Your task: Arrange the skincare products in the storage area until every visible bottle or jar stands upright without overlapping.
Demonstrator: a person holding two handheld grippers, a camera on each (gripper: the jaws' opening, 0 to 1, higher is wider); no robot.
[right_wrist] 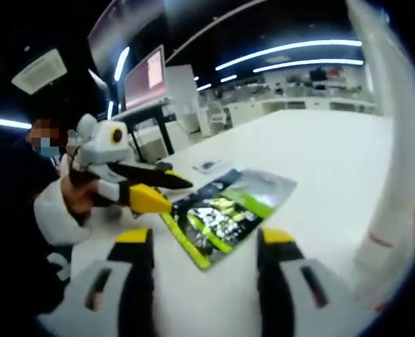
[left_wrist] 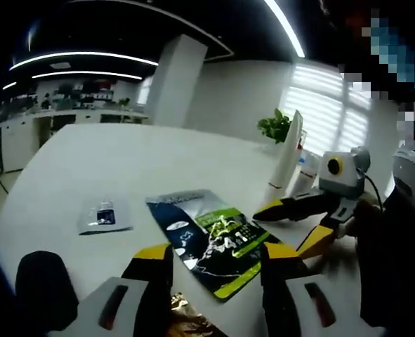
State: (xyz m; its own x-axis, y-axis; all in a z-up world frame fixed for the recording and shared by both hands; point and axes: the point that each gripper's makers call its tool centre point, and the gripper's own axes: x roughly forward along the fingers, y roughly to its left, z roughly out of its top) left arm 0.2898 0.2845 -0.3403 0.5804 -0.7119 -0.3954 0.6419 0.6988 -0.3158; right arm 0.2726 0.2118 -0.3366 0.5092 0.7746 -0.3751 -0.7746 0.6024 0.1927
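Note:
A dark blue and green sachet [left_wrist: 214,239] lies flat on the white table [left_wrist: 123,161], just ahead of my left gripper [left_wrist: 216,263], whose jaws stand open with nothing between the tips. A smaller silver sachet [left_wrist: 105,214] lies to its left. A tall white tube [left_wrist: 288,158] and a white bottle [left_wrist: 305,175] stand upright at the right. My right gripper [left_wrist: 281,232] reaches in from the right, open, over the big sachet's edge. In the right gripper view that gripper [right_wrist: 206,253] is open before the sachet [right_wrist: 228,207]. The left gripper [right_wrist: 181,196] comes in from the left, and the white tube [right_wrist: 397,182] looms close.
A crumpled gold foil piece [left_wrist: 186,319] shows low between my left jaws' bases. A potted plant [left_wrist: 276,126] stands at the table's far side. A person in a white sleeve [right_wrist: 53,210] holds the gripper. A monitor [right_wrist: 147,77] stands behind. The small sachet [right_wrist: 211,166] lies farther off.

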